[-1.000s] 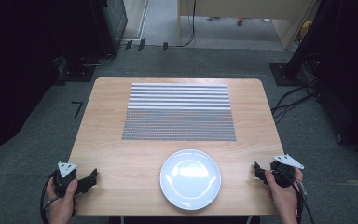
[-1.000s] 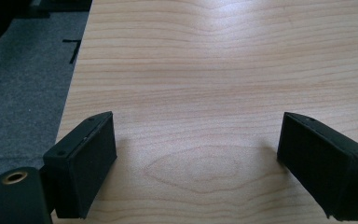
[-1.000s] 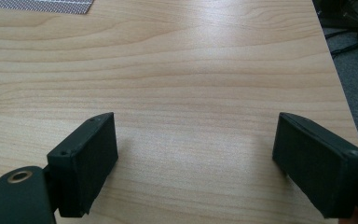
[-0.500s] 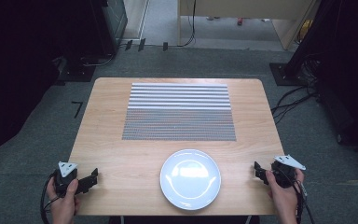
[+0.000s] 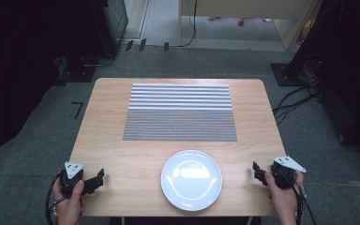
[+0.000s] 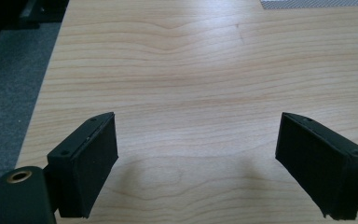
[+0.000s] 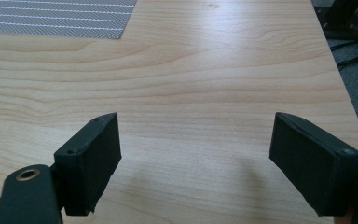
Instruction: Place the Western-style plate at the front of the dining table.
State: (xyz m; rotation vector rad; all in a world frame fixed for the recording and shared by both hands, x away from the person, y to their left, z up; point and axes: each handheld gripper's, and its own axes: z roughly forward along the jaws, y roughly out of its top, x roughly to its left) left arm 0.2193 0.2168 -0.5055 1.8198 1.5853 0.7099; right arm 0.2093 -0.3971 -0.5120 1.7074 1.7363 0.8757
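The plate (image 5: 191,179) sits on the table (image 5: 122,154) between the left gripper (image 5: 97,178) and right gripper (image 5: 258,171), slightly nearer the right; both grippers' jaws stand wide apart, empty.

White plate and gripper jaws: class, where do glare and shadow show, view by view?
High view: the white plate carries bright glare patches near its centre. Left gripper view: soft jaw shadows fall on the wooden table. Right gripper view: the same soft shadows lie under the jaws.

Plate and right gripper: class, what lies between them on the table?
Nothing. In the high view, bare wood of the table separates the plate from the right gripper.
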